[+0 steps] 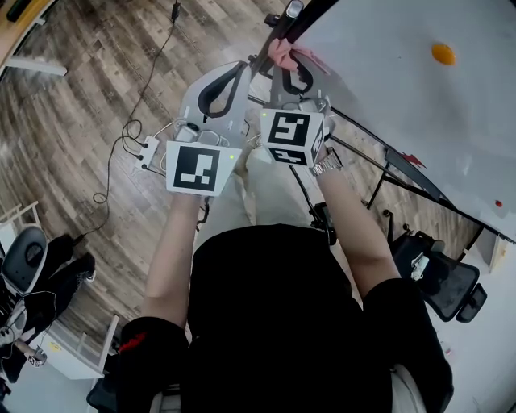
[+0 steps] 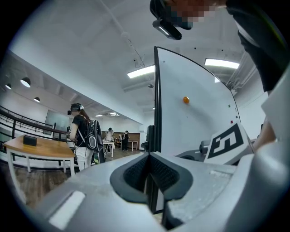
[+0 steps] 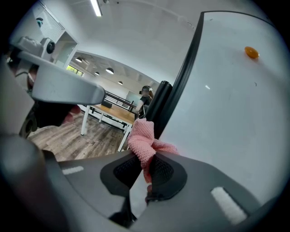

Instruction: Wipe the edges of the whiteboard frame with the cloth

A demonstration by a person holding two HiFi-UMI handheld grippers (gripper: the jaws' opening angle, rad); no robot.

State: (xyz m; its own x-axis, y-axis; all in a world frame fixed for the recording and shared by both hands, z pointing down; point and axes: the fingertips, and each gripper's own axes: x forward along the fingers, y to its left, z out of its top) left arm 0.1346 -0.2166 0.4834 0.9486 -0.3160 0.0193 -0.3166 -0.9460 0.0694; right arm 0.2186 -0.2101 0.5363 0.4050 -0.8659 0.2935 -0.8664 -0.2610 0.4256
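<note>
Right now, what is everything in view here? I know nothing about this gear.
whiteboard: one, white, upper right
whiteboard frame: one, black, round the board
magnet: one, orange, on the board
cloth: one, pink, at the frame's edge
cables: several, black, on the wooden floor
chair: one, black, lower right
bystander: one, dark top, left background
left gripper: one, grey, shut on the frame
right gripper: one, grey, shut on the cloth
forearms: two, bare, below the grippers

The left gripper and right gripper are raised side by side at the whiteboard's dark frame. A pink cloth, seemingly pinched at the right gripper's tip, touches the frame. A cable trails over the wooden floor.
</note>
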